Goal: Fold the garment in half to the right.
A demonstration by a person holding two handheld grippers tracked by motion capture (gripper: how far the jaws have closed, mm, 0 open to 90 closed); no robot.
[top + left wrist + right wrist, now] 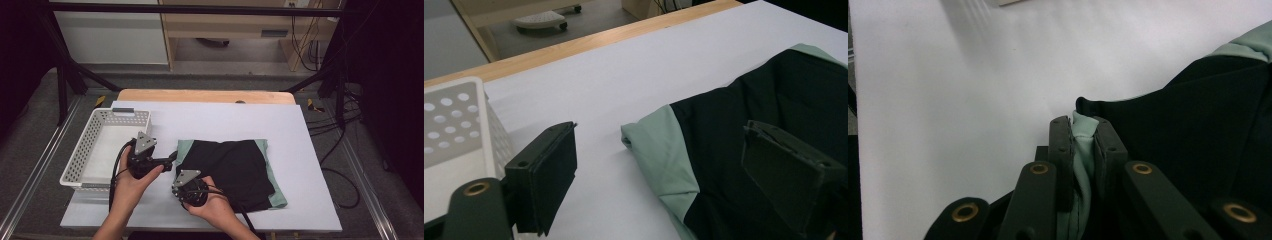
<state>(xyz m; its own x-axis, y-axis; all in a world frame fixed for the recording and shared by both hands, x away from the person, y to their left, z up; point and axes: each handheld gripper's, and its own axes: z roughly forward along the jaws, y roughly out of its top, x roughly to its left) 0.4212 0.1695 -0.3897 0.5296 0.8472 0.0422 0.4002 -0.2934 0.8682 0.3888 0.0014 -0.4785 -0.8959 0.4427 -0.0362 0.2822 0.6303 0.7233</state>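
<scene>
Folded shirt (232, 170) sitting mid-desk, toward the near edge. Right gripper (1083, 135) clamped on its near-left corner, left gripper (659, 165) gaping wide over the left edge, nothing pinched. Basket (80, 165) empty, so probably barely started.

The right claw (1082, 137) hides the pinched garment (1198, 125) edge; the basket (454, 120) is cut off.

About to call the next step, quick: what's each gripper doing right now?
Left gripper: open, jaws either side of the folded garment's mint-green corner, not pressing it.
Right gripper: shut on the garment's green edge.
</scene>
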